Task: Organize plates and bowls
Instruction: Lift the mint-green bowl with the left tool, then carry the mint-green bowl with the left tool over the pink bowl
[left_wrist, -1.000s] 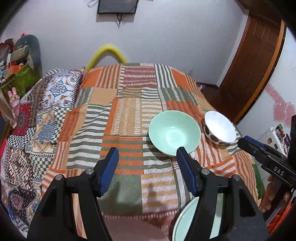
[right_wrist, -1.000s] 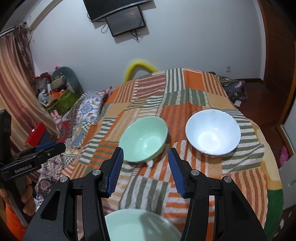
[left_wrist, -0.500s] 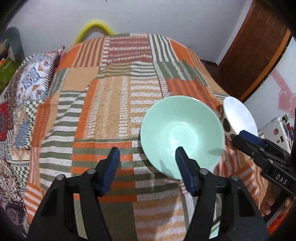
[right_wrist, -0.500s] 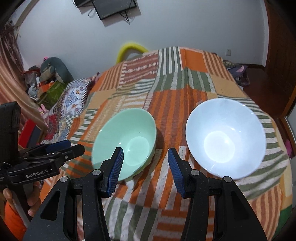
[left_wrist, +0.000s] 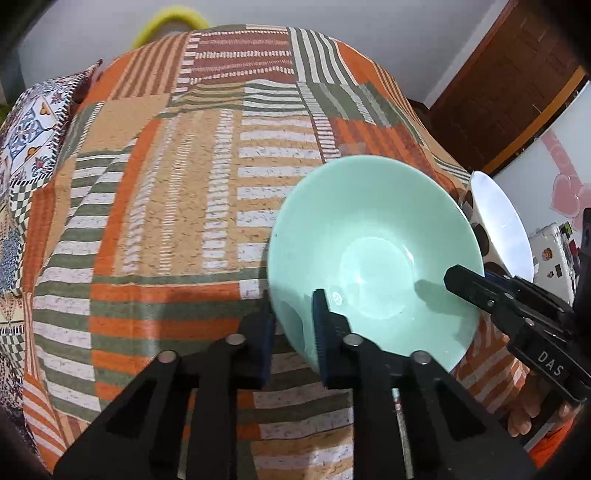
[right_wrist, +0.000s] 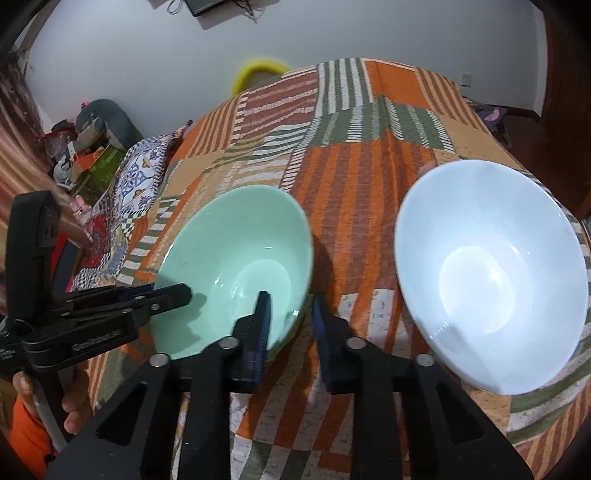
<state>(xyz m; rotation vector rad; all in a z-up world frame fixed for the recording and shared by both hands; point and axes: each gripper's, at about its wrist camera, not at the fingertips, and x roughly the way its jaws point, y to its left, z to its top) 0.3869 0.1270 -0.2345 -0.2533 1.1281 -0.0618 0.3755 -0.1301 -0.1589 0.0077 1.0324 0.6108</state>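
Observation:
A mint green bowl sits on the patchwork bedspread. My left gripper straddles its near left rim, one finger inside and one outside, closed on the rim. My right gripper straddles the bowl's right rim the same way; it also shows in the left wrist view. A white bowl with dark spots outside stands just right of the green one, untouched.
The bed drops off to the right toward a wooden door. A second patterned blanket and clutter lie on the left. A yellow foam arch stands at the bed's far end.
Both grippers moved forward and down to the green bowl and closed on opposite sides of its rim. The green plate near the front edge has left view.

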